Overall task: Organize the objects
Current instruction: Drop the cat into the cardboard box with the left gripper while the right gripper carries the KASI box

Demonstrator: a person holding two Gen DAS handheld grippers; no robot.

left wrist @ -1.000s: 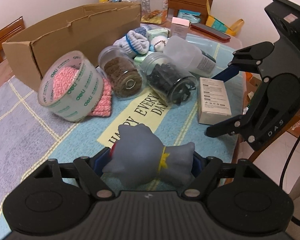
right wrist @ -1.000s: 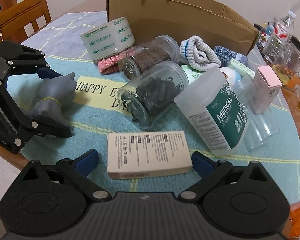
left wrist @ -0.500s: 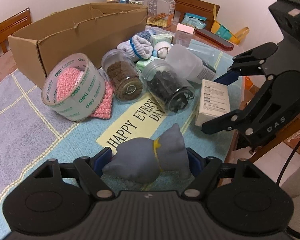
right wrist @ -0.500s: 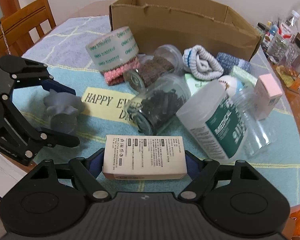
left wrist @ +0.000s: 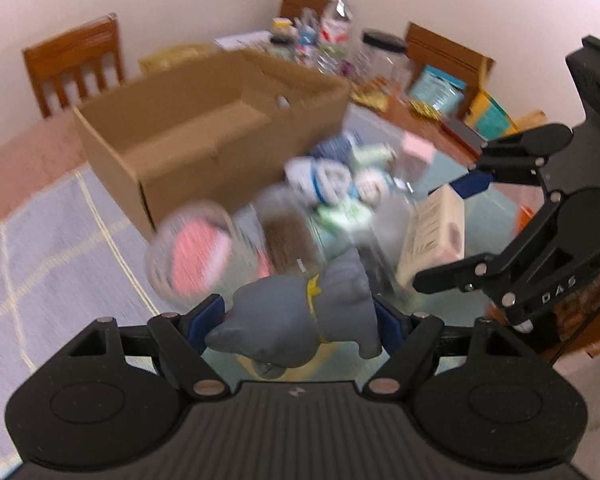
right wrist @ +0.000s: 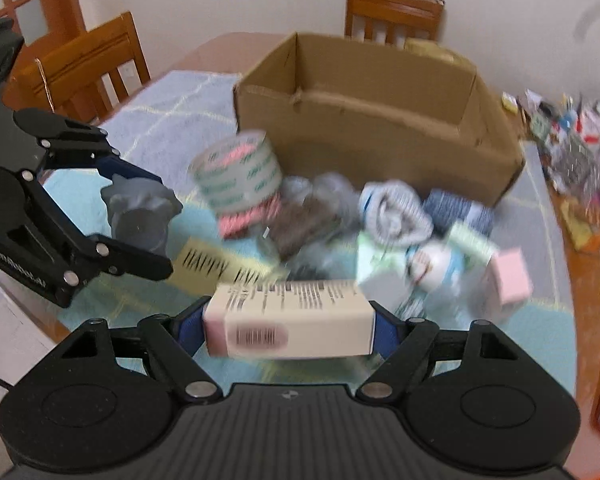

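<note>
A grey rubber animal toy (left wrist: 292, 312) with a yellow collar sits between the blue pads of my left gripper (left wrist: 298, 326), which is shut on it and holds it above the tablecloth. My right gripper (right wrist: 288, 328) is shut on a white carton (right wrist: 288, 312) with printed text and a barcode, gripping its two ends, also off the table. Each gripper shows in the other's view: the left gripper (right wrist: 140, 220) with the toy (right wrist: 140, 220) at the left, the right gripper (left wrist: 440, 232) with the carton (left wrist: 432, 232) at the right. An open cardboard box (right wrist: 364, 120) stands behind the pile, nothing visible inside it.
Between me and the cardboard box (left wrist: 204, 132) lies a blurred pile: a tape roll (right wrist: 240, 168), jars, rolled socks (right wrist: 396, 212), a pink-topped box (right wrist: 512, 276). Wooden chairs (right wrist: 92, 68) ring the table. Bottles and packets (left wrist: 336, 32) crowd the table's far corner.
Both grippers have risen from the table, carrying the toy and the carton. The right gripper, open around the lying carton a second ago, closed on it. The cardboard box's inside now shows.
</note>
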